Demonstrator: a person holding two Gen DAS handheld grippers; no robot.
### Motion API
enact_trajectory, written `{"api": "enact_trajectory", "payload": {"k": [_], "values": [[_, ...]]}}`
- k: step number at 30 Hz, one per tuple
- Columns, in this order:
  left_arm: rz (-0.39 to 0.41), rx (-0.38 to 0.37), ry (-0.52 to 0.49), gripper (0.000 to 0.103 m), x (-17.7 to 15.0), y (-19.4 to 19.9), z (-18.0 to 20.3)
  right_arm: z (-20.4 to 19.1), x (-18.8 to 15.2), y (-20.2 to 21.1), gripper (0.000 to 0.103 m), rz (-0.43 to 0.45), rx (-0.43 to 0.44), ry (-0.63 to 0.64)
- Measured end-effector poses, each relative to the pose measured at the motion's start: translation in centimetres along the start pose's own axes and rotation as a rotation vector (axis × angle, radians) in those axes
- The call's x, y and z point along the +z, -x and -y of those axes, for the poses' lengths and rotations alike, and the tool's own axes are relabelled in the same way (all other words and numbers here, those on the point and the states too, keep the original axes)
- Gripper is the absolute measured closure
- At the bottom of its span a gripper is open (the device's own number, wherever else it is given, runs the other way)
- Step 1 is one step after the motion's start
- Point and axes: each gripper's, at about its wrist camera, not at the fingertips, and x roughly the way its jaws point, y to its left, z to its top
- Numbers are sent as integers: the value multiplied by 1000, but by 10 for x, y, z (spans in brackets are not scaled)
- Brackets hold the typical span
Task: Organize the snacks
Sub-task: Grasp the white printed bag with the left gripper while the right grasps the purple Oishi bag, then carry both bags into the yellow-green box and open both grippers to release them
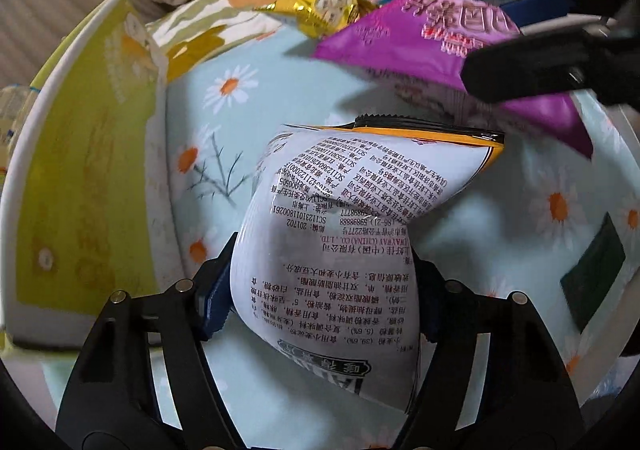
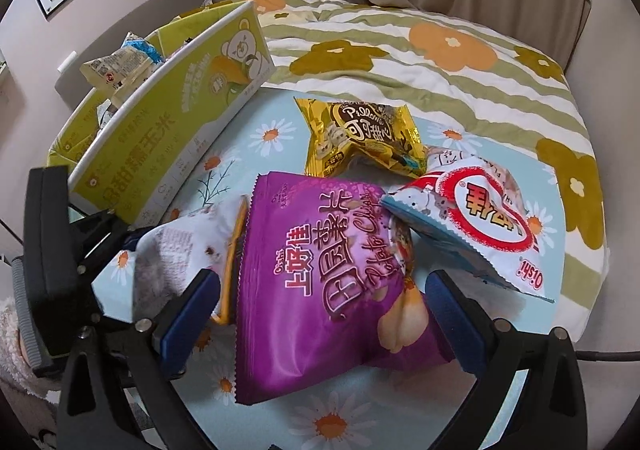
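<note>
the pick-up step is in hand: both grippers are bearing down on snack bags lying on the daisy-print sheet of the bed, with the green carton waiting along the sheet's left edge — a few packets are already sitting inside it.

the left gripper is pinching the white bag, printed back upward, its blue pads pressing the bag's waist so that the film is creasing between them. the right gripper is straddling the purple chip bag; its jaws are standing spread, a blue pad on each side, and the bag is not looking squeezed, though whether the pads are touching it is hard to tell.

the purple bag is overlapping the white bag's top edge and lying under a corner of the red-and-white bag; a gold pillows packet is resting just beyond.

next, by my judgement, the right jaws are needing to close on the purple bag — then each bag wants lifting clear of its neighbours without dragging them, and carrying to the carton's open top.
</note>
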Motion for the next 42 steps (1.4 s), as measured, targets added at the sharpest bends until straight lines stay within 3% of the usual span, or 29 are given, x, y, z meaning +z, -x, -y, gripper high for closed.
{"api": "enact_trajectory", "payload": {"k": [15, 19, 21, 23, 34, 42], "values": [[-17, 20, -2, 35, -15, 4, -6, -13, 4, -35, 2, -83, -127, 66], [-9, 14, 5, 42, -16, 8, -6, -14, 1, -38, 16, -88, -146, 70], [-9, 14, 9, 43, -18, 11, -6, -17, 0, -38, 37, -91, -156, 81], [-9, 14, 16, 44, -20, 13, -7, -20, -1, -36, 44, -91, -149, 84], [20, 5, 60, 47, -22, 37, -14, -33, -6, -11, 51, -44, -86, 37], [87, 6, 83, 47, -19, 85, -6, -45, -5, 41, 51, 22, -72, 26]]}}
